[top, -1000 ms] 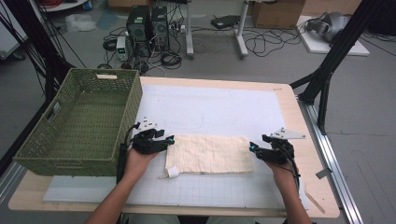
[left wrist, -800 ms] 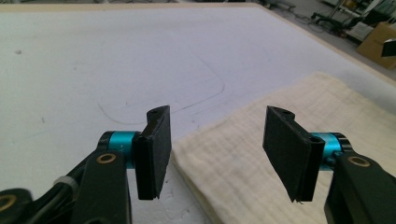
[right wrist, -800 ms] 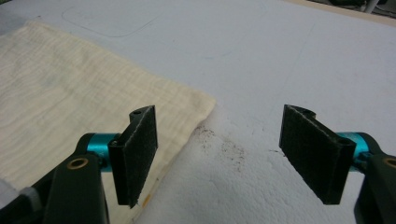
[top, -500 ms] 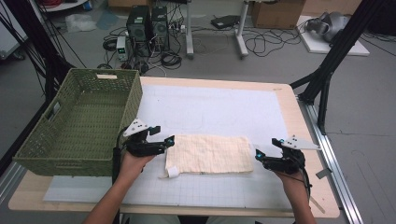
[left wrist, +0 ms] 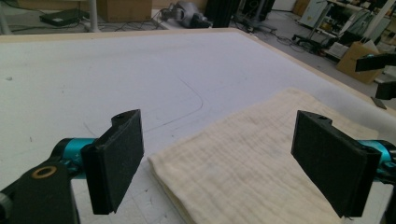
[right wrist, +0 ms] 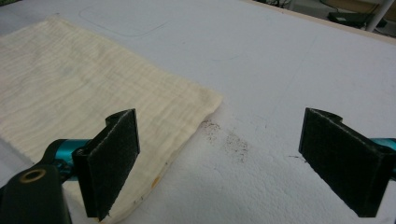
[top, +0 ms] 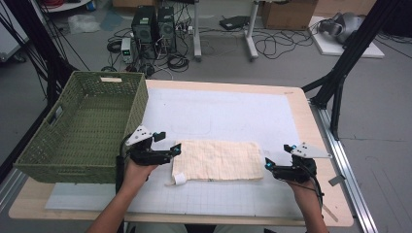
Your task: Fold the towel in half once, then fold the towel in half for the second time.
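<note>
A folded cream cloth [top: 216, 160] lies flat on the white mat [top: 228, 111], with a small white tag at its near left corner. My left gripper [top: 176, 149] hovers at the cloth's left edge, open; its jaws have just been opening and nothing is pinched between them. In the left gripper view the cloth [left wrist: 252, 163] lies below and ahead of the wide-apart jaws. My right gripper [top: 268, 165] stands just off the cloth's right edge, open, jaws having just been opening. The right gripper view shows the cloth's corner [right wrist: 93, 107] beside its left jaw, untouched.
A green woven basket [top: 82, 126] stands at the table's left, close to my left hand. A metal rail [top: 340, 160] runs along the table's right edge. Dark specks mark the mat [right wrist: 233, 140] near the cloth's corner. Computers and cables sit on the floor beyond.
Both grippers let go of the cloth and drew back from its ends, left one leftward, right one rightward. The cloth now lies flat by itself.
</note>
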Demonstrator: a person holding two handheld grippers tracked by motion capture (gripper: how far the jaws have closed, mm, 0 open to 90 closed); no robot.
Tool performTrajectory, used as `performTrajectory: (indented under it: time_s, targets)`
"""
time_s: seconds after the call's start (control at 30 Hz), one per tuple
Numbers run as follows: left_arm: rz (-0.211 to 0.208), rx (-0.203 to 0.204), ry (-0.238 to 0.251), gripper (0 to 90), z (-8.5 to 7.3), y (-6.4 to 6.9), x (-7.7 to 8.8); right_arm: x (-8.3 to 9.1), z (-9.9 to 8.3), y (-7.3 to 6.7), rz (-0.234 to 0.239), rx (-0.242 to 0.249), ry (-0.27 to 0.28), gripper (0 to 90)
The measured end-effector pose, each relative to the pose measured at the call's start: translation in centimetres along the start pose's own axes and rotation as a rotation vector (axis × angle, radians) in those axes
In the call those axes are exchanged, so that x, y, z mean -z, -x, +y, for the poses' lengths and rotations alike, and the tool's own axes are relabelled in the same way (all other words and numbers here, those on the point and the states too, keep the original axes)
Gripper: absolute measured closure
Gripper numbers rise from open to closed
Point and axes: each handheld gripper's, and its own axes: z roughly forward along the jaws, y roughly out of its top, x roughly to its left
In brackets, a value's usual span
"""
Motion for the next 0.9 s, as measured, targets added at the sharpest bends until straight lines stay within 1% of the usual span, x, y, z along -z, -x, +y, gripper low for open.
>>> performTrajectory:
  time_s: [0.1, 0.13, 0.2, 0.37, 0.43, 0.53, 0.63, 0.67, 0.77, 0.9]
  targets:
    - [0.006, 0.004, -0.01, 18.0, -0.1, 0.0, 0.1, -0.2, 0.0, 0.1, 0.004, -0.011, 0.001, 11.7]
    - [0.008, 0.006, -0.011, 18.1, -0.2, 0.0, 0.2, -0.4, 0.1, 0.1, 0.008, -0.021, 0.0, 11.7]
    - [0.007, 0.005, -0.013, 18.5, -0.2, 0.0, 0.2, -0.6, 0.3, 0.0, 0.013, -0.024, -0.003, 11.7]
    - [0.014, 0.005, -0.018, 18.9, -0.3, 0.0, 0.2, -1.1, 0.5, -0.4, 0.018, 0.0, -0.013, 11.7]
    - [0.015, 0.006, -0.021, 18.9, -0.3, 0.1, 0.3, -1.1, 0.5, -0.4, 0.019, -0.004, -0.014, 11.7]
    - [0.017, 0.019, -0.021, 19.0, -0.3, 0.0, 0.3, -1.0, 0.5, -0.4, 0.017, -0.002, -0.011, 11.7]
    - [0.023, 0.017, -0.024, 19.1, -0.3, 0.0, 0.2, -1.0, 0.4, -0.4, 0.016, 0.003, -0.014, 11.7]
    - [0.024, 0.021, -0.022, 19.1, -0.3, 0.0, 0.2, -1.0, 0.4, -0.4, 0.018, -0.001, -0.016, 11.7]
    - [0.024, 0.018, -0.022, 19.5, -0.3, -0.1, 0.0, -1.0, 0.3, -0.4, 0.018, -0.005, -0.02, 11.7]
    - [0.042, 0.026, -0.025, 20.0, -0.3, -0.2, 0.0, -0.9, 0.2, -0.3, 0.015, -0.005, -0.023, 11.7]
